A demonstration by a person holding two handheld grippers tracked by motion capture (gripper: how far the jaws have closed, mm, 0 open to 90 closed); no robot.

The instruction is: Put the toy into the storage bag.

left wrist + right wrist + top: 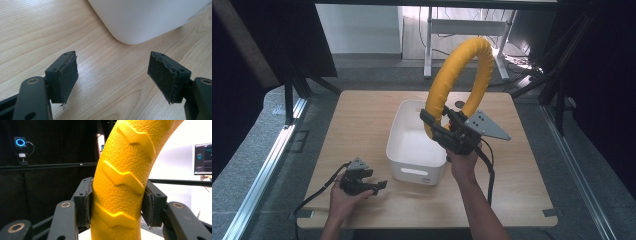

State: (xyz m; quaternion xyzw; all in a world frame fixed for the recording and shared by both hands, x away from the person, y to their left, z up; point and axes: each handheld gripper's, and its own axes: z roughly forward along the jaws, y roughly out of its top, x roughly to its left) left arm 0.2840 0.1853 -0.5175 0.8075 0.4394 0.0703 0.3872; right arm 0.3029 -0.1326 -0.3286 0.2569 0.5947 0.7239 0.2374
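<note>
Nearest the person, the left tool is resting on the table with its jaws standing apart on nothing, just beside the white plastic bin. Farther out, the right tool is clamping the yellow ring across its tube and holding it upright above the bin. Judging by its pebbled, ribbed skin, the ring is probably light, slightly yielding and grippy; a grip across the tube suits it.

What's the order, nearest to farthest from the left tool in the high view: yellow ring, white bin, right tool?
1. white bin, just right of the left tool, on the table.
2. right tool, raised above the bin's right rim.
3. yellow ring, clamped in that tool, arching up beyond the bin.
</note>
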